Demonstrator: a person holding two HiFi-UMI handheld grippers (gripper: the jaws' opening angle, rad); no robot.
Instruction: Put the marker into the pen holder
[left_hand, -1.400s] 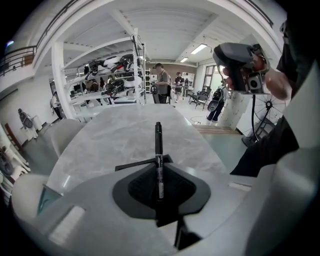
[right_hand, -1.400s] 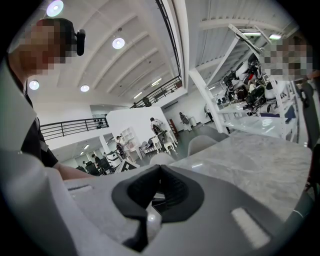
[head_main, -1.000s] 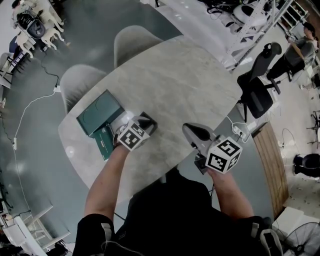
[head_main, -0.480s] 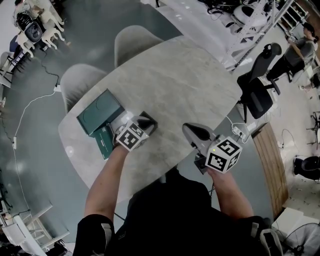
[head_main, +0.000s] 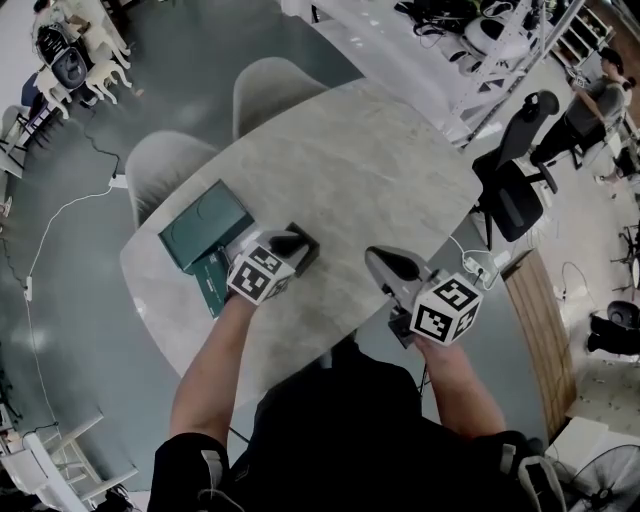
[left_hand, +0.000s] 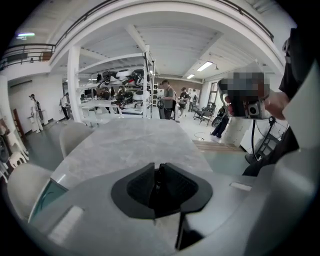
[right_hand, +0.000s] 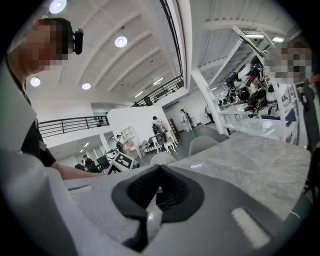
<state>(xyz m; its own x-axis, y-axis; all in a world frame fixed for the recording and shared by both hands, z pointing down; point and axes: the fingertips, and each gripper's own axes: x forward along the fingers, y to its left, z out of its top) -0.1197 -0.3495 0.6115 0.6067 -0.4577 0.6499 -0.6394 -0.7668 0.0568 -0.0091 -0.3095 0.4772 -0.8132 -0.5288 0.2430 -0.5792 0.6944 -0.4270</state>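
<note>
Both grippers are low over the near edge of the marble desk (head_main: 380, 170), and the task hasn't visibly begun. The left gripper (head_main: 293, 244) has its jaws pressed together at the tips. There's only a thin dark slit between the pads, which I take for shadow rather than anything held, though the view is too dim to be sure. The right gripper (head_main: 384, 262) has its jaws closed tip to tip as well, with nothing gripped, and it's well apart from the left one.

The marker doesn't show in any view, and no obvious pen holder does either. What does show is a dark green box (head_main: 200, 228) lying flat just beside the left gripper. A smaller green item (head_main: 210, 282) sits against the box, partly tucked under that gripper's marker cube.

So the step in hand looks like finding and approaching the marker. To do it well, open one pair of jaws wide before coming down and line them across the marker's barrel rather than along it. Close near the middle so it doesn't swing. The other gripper should stay clear, or it can steady the holder if that proves light.
</note>
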